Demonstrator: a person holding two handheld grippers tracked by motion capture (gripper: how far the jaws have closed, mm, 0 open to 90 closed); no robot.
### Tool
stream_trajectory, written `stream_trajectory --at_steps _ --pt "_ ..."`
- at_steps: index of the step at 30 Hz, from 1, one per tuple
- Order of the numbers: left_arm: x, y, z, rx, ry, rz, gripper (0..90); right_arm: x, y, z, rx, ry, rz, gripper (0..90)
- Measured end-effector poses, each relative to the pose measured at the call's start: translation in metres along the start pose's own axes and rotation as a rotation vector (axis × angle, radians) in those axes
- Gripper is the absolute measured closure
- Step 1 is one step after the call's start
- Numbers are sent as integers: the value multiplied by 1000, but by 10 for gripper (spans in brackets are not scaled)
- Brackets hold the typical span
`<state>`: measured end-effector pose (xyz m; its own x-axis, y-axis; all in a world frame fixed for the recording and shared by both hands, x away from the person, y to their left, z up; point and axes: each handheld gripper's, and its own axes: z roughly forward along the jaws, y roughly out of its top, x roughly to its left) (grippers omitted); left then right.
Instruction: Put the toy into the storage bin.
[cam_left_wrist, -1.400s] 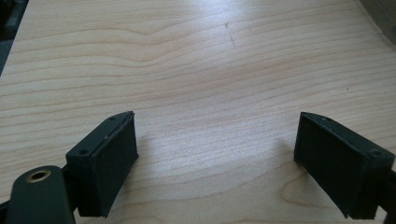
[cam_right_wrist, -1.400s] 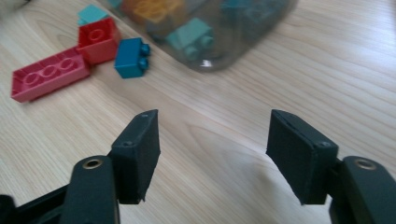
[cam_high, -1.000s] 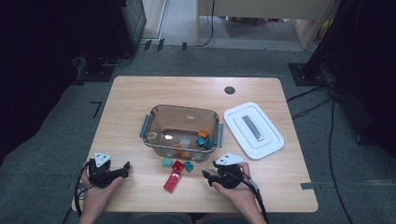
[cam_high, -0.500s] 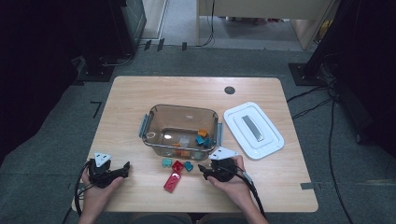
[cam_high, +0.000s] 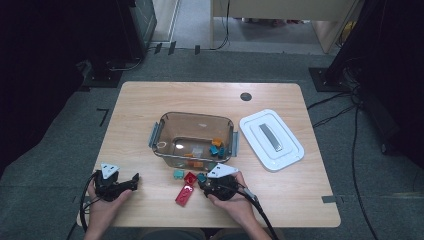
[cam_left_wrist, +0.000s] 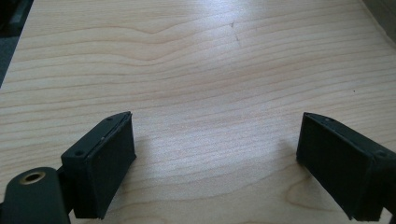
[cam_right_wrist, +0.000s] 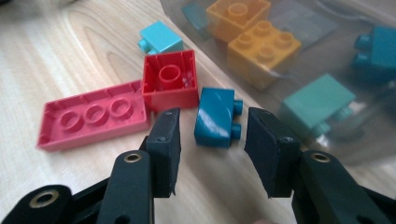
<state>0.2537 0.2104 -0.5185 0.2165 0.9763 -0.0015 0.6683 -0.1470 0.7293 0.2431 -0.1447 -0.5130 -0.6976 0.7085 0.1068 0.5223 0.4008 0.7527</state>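
From the high view we hold the right gripper (cam_high: 206, 184) near the middle of the table's near edge, just in front of the clear bin (cam_high: 165, 131) that stands at the table's middle, and its tip sits at a small blue brick (cam_high: 201, 177) lying on the table (cam_high: 150, 100) between the bin's near wall and our hand. Just beside that brick lie a red square brick (cam_high: 190, 178), a long red brick (cam_high: 183, 195) nearer the edge, and a light teal brick (cam_high: 178, 174). The white lid (cam_high: 272, 140) lies flat toward the table's right edge, apart from the bin. Our left gripper (cam_high: 131, 181) rests near the near left corner, well apart from the bricks. In the left gripper view the left gripper's (cam_left_wrist: 215, 154) jaws stand wide apart over bare wood, nothing between them. In the right gripper view the right gripper's (cam_right_wrist: 212, 135) jaws have just been closing and now flank the blue brick (cam_right_wrist: 215, 116), which lies on its side on the table with its studs pointing toward the right jaw; a gap shows on each side, so the pads do not press on it. The red square brick (cam_right_wrist: 169, 84) touches the blue one's far left corner, the long red brick (cam_right_wrist: 93, 119) lies left of the left jaw, and the light teal brick (cam_right_wrist: 161, 38) sits beyond. Orange bricks (cam_right_wrist: 252, 32) and teal ones show through the bin wall.
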Motion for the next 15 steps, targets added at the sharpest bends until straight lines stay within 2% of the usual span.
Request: stream_trajectory --at_steps 3,6,9,15 --pt "0 0 0 0 0 0 114 4 2 5 -1 -19 -11 573" --pt "0 0 0 0 0 0 115 7 1 8 23 -55 -57 625" --pt "0 0 0 1 -1 2 115 6 -1 6 24 -55 -60 676" --pt "0 0 0 1 -2 3 116 -3 -5 -9 34 -37 -33 677"
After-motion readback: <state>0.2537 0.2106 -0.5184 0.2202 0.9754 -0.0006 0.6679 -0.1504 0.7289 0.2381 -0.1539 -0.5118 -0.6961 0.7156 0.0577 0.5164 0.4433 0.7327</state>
